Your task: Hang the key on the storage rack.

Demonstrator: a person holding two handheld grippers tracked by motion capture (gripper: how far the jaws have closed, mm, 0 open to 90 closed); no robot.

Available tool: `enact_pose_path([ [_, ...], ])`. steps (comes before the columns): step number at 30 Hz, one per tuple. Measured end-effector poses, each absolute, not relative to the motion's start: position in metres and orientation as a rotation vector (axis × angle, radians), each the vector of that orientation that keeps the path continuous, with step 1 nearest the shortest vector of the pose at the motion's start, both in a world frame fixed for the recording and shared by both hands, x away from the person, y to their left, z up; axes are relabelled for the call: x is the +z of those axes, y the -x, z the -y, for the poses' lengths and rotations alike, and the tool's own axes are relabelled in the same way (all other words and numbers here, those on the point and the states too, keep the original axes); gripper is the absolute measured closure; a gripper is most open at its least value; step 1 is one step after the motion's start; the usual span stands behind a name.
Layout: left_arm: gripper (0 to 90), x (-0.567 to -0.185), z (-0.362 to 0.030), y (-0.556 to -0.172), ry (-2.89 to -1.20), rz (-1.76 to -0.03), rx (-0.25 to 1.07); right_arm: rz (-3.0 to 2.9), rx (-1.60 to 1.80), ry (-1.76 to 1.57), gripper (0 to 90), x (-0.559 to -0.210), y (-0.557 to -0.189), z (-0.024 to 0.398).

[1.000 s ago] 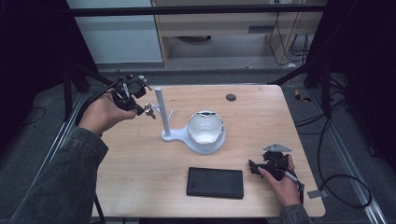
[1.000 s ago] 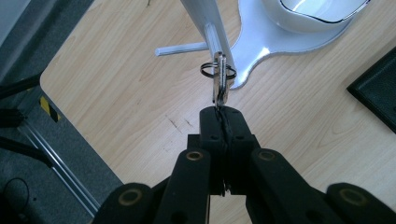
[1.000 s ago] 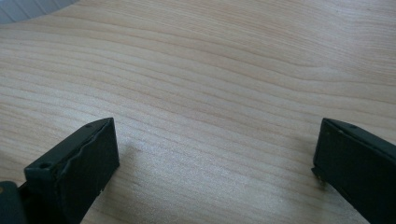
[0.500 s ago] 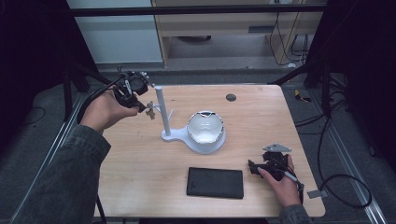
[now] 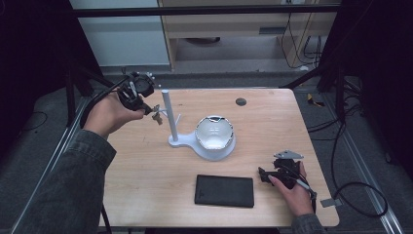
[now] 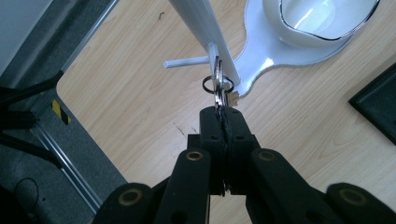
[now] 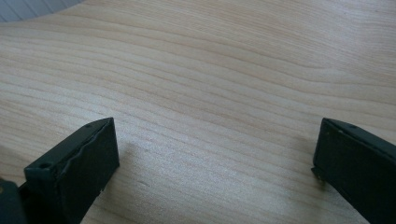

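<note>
Keys (image 6: 219,88) on a small split ring (image 6: 211,85) are pinched in my left gripper (image 6: 223,112); its jaws are pressed together on the flat of the keys, with no gap visible between them. In the high view the left gripper (image 5: 146,108) holds this bunch just beside the upright post (image 5: 168,114) of the white stand (image 5: 181,141), at the level of the thin side pegs. In the left gripper view the ring hangs very near the end of one peg (image 6: 187,62), but I cannot tell if the peg has already entered the ring.

I judge that the step is to hang the key ring on this peg. To do it well, I should keep the grip firm and low on the keys, so the ring stays free and open toward the peg. I would line up the hole of the ring with the peg tip, then slide along the peg toward the post, not push sideways, because the stand is light and may tip or slide. Only when the ring sits well on the peg should the jaws let go.

My right gripper (image 5: 267,174) rests on the table (image 5: 146,195) near the black case (image 5: 224,190), its jaws wide apart and holding nothing. It could steady the stand base near the bowl (image 5: 214,132) if needed.
</note>
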State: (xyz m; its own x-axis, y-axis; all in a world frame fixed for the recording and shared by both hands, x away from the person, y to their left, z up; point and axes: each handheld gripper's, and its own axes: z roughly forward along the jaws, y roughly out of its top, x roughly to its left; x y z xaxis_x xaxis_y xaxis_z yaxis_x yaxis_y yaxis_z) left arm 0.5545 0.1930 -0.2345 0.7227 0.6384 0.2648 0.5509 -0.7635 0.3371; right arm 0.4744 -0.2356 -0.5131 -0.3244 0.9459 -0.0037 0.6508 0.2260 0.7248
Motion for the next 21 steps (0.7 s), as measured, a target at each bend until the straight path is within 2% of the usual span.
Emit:
enact_pose_path([
  [21,87.1,-0.2375,-0.1839,-0.5578,-2.654,-0.904,0.616,-2.071,0.884,-1.455,0.3,-0.5131,-0.4736,0.2341],
])
